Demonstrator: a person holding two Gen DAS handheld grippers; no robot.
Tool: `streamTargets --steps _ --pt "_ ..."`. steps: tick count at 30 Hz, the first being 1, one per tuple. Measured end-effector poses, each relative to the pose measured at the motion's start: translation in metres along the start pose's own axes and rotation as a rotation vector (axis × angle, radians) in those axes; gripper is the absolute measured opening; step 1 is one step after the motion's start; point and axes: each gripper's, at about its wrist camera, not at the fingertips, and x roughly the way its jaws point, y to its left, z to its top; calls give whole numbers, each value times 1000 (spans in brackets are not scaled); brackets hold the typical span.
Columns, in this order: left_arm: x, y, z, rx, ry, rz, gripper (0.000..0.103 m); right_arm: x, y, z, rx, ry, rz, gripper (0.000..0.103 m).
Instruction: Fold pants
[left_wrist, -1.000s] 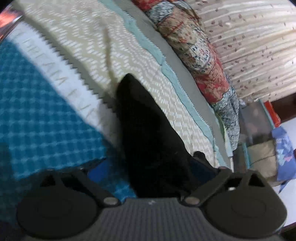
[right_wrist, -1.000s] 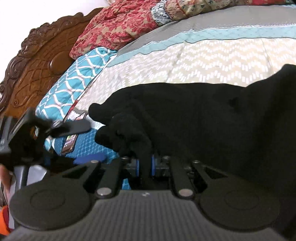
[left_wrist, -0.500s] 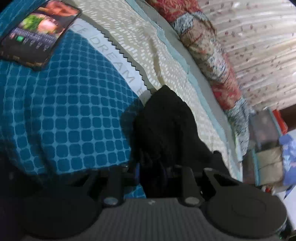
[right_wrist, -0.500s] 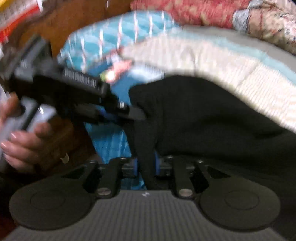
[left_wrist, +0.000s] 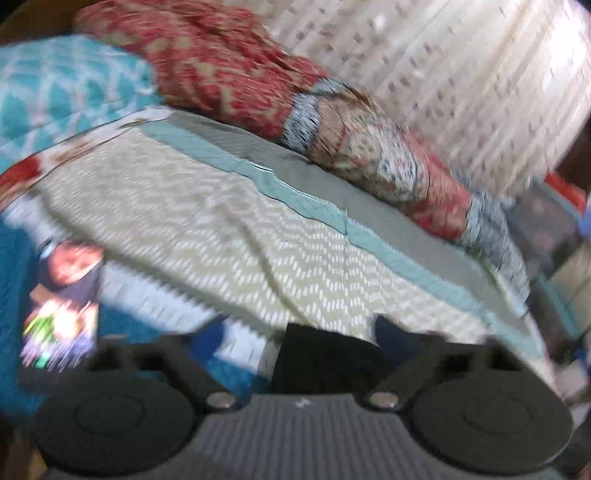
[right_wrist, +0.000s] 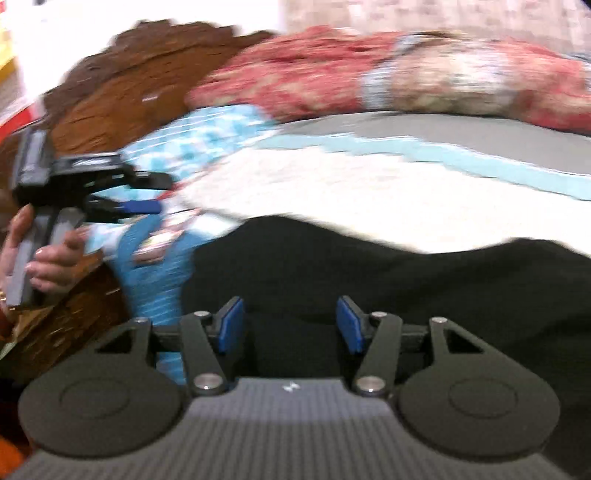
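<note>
Black pants (right_wrist: 388, 273) lie bunched on the bed (right_wrist: 369, 184); both the left gripper (left_wrist: 299, 343) and the right gripper (right_wrist: 290, 328) are opening, gripping nothing, so the fold seems unfinished.

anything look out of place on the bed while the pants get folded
One thing: a phone with its screen lit lies on the blue bedspread, left of the black pants in the left wrist view, in the folding area. The pants lie flat. Nothing looks spilled or damaged, though both views are blurred.

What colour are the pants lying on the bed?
Plain black, with no pattern visible. The pants show best in the right wrist view, spread across the pale zigzag bedspread.
</note>
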Motion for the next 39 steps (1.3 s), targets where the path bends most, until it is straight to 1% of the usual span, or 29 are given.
streamTargets --steps 3,4,5,6,7,8,9,10,11,12,13,14,15,17,18,19,20,21,22,23,24,25,26,28,31,32,35,37,39 --pt "58 -13 5 58 107 12 99 15 -43 22 35 -6 -161 58" --pt "70 -13 0 75 139 8 99 23 -58 26 21 -1 -236 59" --pt "81 -17 -4 94 164 7 93 30 -70 25 25 19 -302 59" --pt "92 -21 -9 115 187 11 84 38 -89 24 68 59 -342 59" --pt "100 -26 -16 137 216 11 51 45 -104 20 121 100 -353 58" --pt "104 -30 -24 163 224 39 46 50 -118 11 160 138 -370 36" --pt "100 -31 -31 193 197 61 38 51 -124 1 159 153 -425 6" --pt "93 -35 -35 212 164 41 13 46 -124 -3 172 126 -417 5" --pt "83 -36 -35 197 124 46 14 36 -123 -6 220 100 -426 3" --pt "73 -37 -37 181 75 78 14 28 -119 -10 245 72 -445 3" --pt "66 -35 -38 150 45 88 14 20 -116 -17 264 44 -471 3" --pt "64 -30 -40 93 35 86 14 16 -118 -27 287 38 -485 3" --pt "66 -24 -42 43 45 90 15 18 -122 -35 310 37 -485 3" --pt "79 -16 -51 -23 82 126 24 25 -115 -41 272 7 -504 3" --pt "78 -13 -54 -34 82 140 27 25 -113 -39 258 6 -500 7" --pt "73 -15 -53 -26 76 146 34 24 -113 -34 258 9 -478 10" --pt "66 -17 -51 -10 72 158 44 17 -120 -26 272 1 -439 21" --pt "58 -20 -50 5 62 172 48 5 -125 -23 301 -28 -399 34" --pt "47 -20 -48 12 46 176 53 -12 -130 -22 332 -77 -388 39" --pt "37 -20 -46 12 33 170 55 -31 -134 -22 360 -126 -397 43" --pt "31 -22 -43 6 23 177 53 -54 -143 -25 392 -182 -405 43" --pt "22 -25 -42 4 -1 219 51 -76 -152 -31 425 -231 -421 43" --pt "15 -28 -39 11 -21 256 51 -96 -161 -38 453 -271 -450 43" --pt "7 -36 -35 5 -45 272 51 -144 -185 -61 516 -335 -547 43" --pt "3 -51 -30 -20 -49 238 51 -209 -221 -97 587 -388 -719 43" --pt "6 -61 -31 -8 -37 223 51 -232 -236 -109 616 -398 -789 43" --pt "28 -99 -42 76 31 190 51 -278 -279 -133 664 -426 -913 47" --pt "47 -125 -55 117 92 150 52 -292 -311 -140 688 -404 -955 53" --pt "65 -149 -71 152 151 103 52 -293 -342 -146 715 -357 -952 54"
